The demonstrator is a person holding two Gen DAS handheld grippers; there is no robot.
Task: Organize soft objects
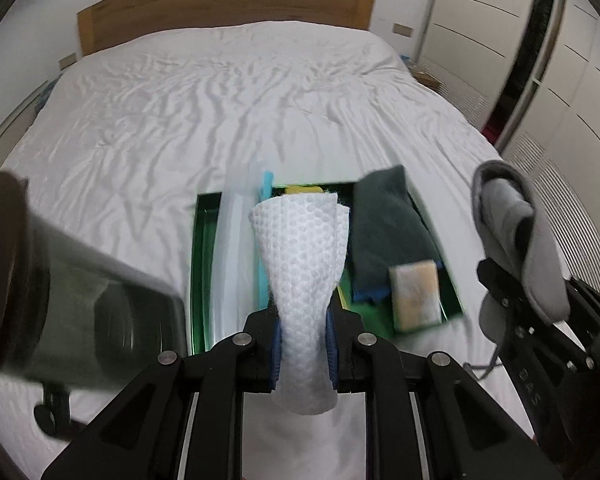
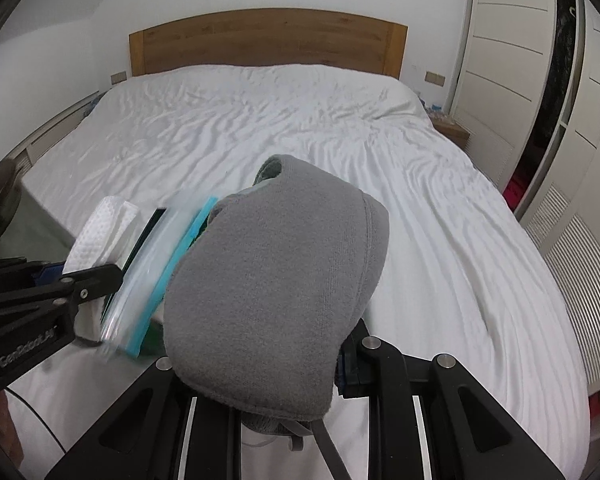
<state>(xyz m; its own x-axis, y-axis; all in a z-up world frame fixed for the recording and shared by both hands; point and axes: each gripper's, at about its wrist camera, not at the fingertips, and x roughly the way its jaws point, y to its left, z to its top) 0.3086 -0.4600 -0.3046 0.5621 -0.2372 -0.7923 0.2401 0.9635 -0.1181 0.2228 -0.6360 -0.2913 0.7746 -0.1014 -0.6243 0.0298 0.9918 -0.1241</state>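
Left gripper (image 1: pixel 303 354): jaws nearly closed, blue pads clamped on a white dimpled cloth (image 1: pixel 300 256). The cloth is pinched at its waist; its upper part fans out above the fingers and its lower end hangs below them. The gripper is held above the near edge of the bed (image 1: pixel 220 92), over a green tray (image 1: pixel 202 248).

Right gripper (image 2: pixel 256 360): jaws fully closed on a grey padded fabric item (image 2: pixel 276 288). The item drapes over the fingers and hides most of them; thin grey straps hang from its lower edge. In the left wrist view this gripper (image 1: pixel 500 292) is to the right of the tray, with the grey item raised clear of the bedsheet.

Green tray: rests on the white sheet near the near edge of the bed. Contents:
- a clear zip bag (image 1: pixel 236 264) with a light blue seal strip, along the left side;
- a dark green cloth (image 1: pixel 388 232) at the right side, overhanging the far rim;
- a blue cloth edge below the dark green cloth;
- a yellow-and-white sponge (image 1: pixel 416 294) at the near right corner.

Bed: wrinkled white sheet, wooden headboard (image 2: pixel 266 42) at the far edge. White wardrobe doors (image 2: pixel 512 48) stand beyond the right edge.
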